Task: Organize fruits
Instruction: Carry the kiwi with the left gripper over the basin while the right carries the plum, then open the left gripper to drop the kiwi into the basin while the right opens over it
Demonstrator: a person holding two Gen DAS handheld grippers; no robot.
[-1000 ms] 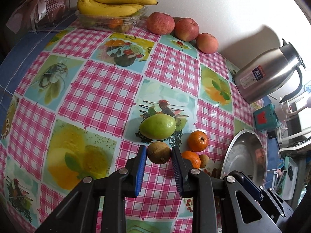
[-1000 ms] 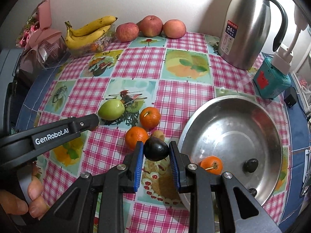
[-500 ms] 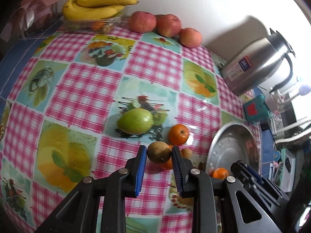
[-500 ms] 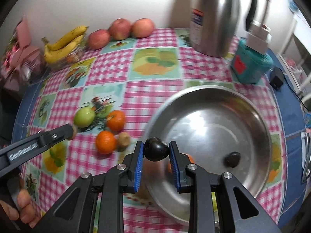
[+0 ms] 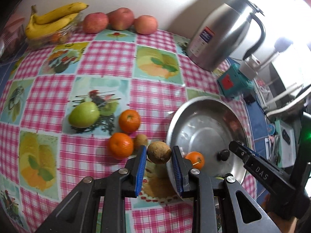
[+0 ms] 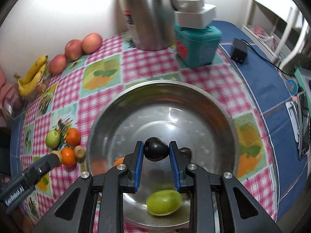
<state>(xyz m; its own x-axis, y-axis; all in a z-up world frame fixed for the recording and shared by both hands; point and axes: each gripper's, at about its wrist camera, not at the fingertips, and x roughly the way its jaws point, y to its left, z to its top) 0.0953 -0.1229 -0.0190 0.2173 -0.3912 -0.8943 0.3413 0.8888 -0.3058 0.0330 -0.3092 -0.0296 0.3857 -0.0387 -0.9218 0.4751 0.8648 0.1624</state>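
My left gripper (image 5: 159, 153) is shut on a brown kiwi (image 5: 159, 152), held above the table at the left rim of the steel bowl (image 5: 241, 134). My right gripper (image 6: 156, 149) is shut on a dark plum (image 6: 156, 149), held over the inside of the bowl (image 6: 194, 97). The bowl holds an orange (image 5: 195, 159), a dark fruit (image 5: 223, 154) and a green fruit (image 6: 163, 202). On the cloth left of the bowl lie two oranges (image 5: 129, 120) (image 5: 120, 145), a small kiwi (image 5: 140, 141) and a green apple (image 5: 84, 115).
Three red apples (image 5: 118, 21) and bananas (image 5: 54, 19) on a plastic box stand along the back wall. A steel kettle (image 5: 223, 36) and a teal box (image 5: 233, 83) stand behind the bowl. A black adapter (image 6: 239, 50) lies on the blue cloth at right.
Both grippers have moved right with their fruit. The left one lifted the kiwi to the bowl's rim. The right one carried the plum from the cloth to above the bowl.
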